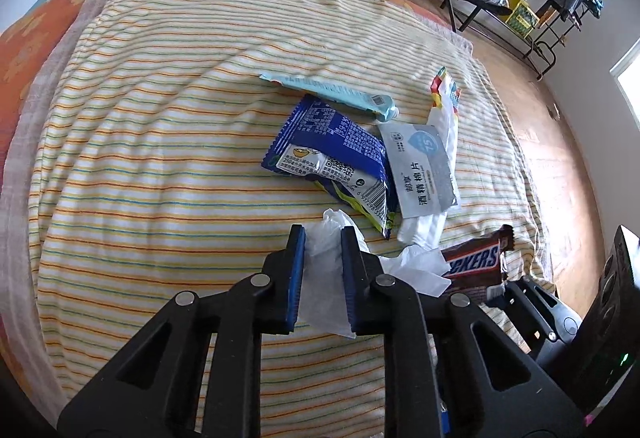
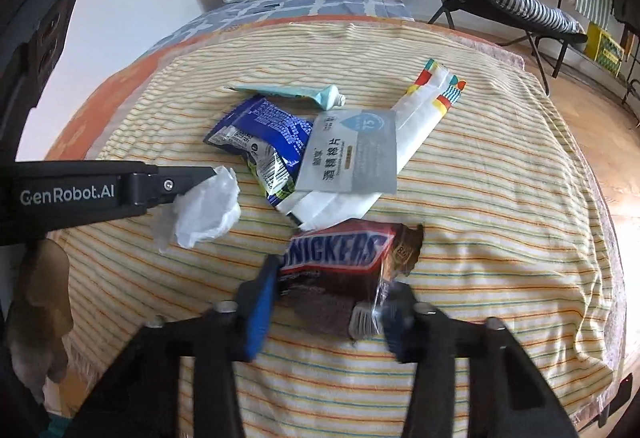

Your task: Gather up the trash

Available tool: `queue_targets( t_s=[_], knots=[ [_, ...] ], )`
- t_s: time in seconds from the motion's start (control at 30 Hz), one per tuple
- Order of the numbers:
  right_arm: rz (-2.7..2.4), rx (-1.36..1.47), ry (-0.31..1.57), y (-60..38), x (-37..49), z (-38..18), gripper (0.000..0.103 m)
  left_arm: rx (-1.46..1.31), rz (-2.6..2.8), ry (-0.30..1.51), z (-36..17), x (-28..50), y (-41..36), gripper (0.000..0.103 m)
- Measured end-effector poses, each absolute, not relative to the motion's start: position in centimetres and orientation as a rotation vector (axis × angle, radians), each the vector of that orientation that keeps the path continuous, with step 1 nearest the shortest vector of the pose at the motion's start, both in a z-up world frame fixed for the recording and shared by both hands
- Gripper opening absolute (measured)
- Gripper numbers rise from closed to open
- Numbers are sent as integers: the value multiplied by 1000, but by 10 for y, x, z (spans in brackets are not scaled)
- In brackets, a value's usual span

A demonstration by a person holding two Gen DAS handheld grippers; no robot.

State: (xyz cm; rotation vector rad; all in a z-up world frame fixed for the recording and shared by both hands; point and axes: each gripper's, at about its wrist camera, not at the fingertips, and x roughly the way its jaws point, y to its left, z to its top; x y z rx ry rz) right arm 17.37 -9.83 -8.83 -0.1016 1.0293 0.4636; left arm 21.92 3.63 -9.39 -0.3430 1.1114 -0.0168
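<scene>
Blue pads of the left gripper [image 1: 322,278] pinch a crumpled tissue [image 1: 326,270] on the striped blanket [image 1: 160,178]. Beside it, the right gripper [image 2: 326,312] clamps a Snickers wrapper [image 2: 340,254]. Just beyond lie a blue packet [image 2: 264,142], a wipe sachet [image 2: 352,154] and a tube [image 2: 296,92].

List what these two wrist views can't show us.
- Trash bin: in neither view.
- Snickers wrapper: near end hidden by the right gripper, whose tips are blurred; left wrist view cuts it off behind the tissue.
- White paper bag: middle covered by the wipe packet, both views.
</scene>
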Motion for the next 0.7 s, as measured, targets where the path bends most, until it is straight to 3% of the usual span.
queue_targets(
  t_s=[0.6,0.7],
  knots=[
    [555,-43,991,-124,135,-67,35,-320,-41,1066,-73,183,43,16],
    [554,-64,987,-122,132,-65,26,-307,-41,1057,-70,178,42,16]
  ],
)
